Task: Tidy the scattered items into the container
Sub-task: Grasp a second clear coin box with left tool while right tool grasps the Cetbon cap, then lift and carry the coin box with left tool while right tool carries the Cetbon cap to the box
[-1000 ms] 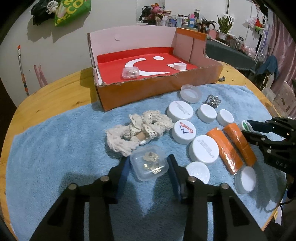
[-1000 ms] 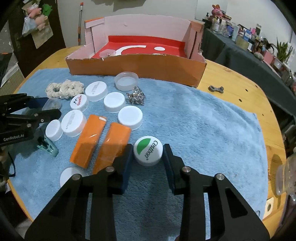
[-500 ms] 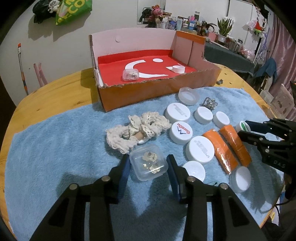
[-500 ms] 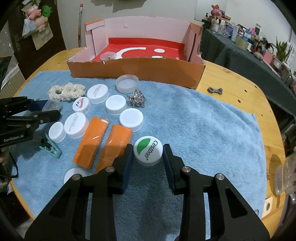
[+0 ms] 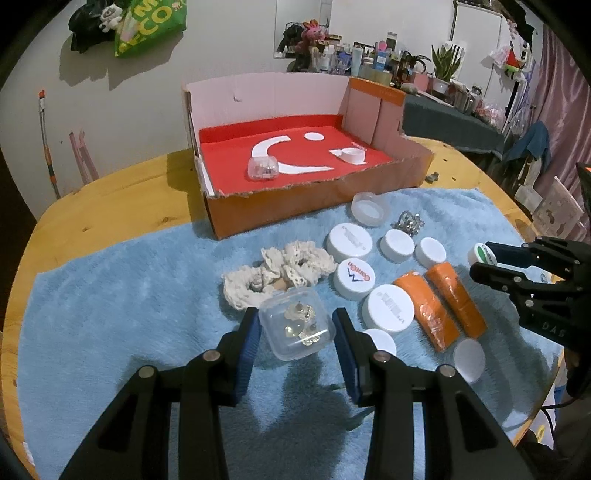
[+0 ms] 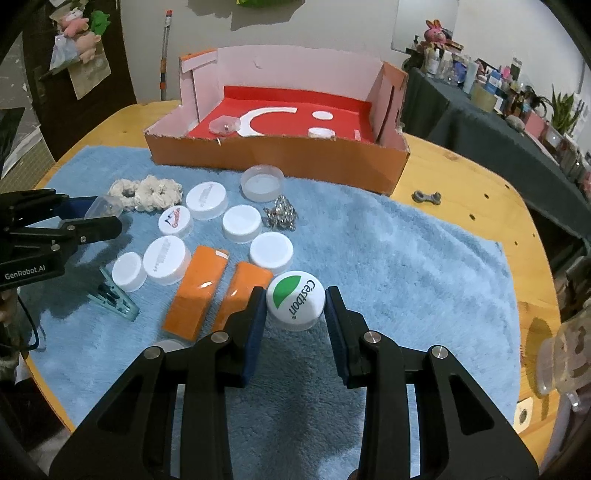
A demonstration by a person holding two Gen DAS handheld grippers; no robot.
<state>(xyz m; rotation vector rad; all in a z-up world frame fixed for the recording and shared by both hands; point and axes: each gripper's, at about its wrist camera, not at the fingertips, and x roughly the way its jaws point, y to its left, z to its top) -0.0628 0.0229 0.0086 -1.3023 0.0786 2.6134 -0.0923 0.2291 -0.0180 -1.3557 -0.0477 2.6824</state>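
white cap (image 6: 168, 345): mostly hidden behind right tongs' arm
shelf bottles (image 5: 354, 59): too small to read
green clip (image 5: 338, 387): nearly fully hidden

A fluffy blue cloth towel (image 6: 388, 258) covers the smooth wooden table (image 6: 461, 173). The cardboard box (image 5: 295, 206) looks matt with torn edges. The orange packets (image 6: 199, 291) shine glossy.

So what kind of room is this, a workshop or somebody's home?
Most likely a lived-in home room. A side counter is crowded with cosmetic bottles, a pink plush rabbit and a potted plant, and the wooden table carries a blue towel.
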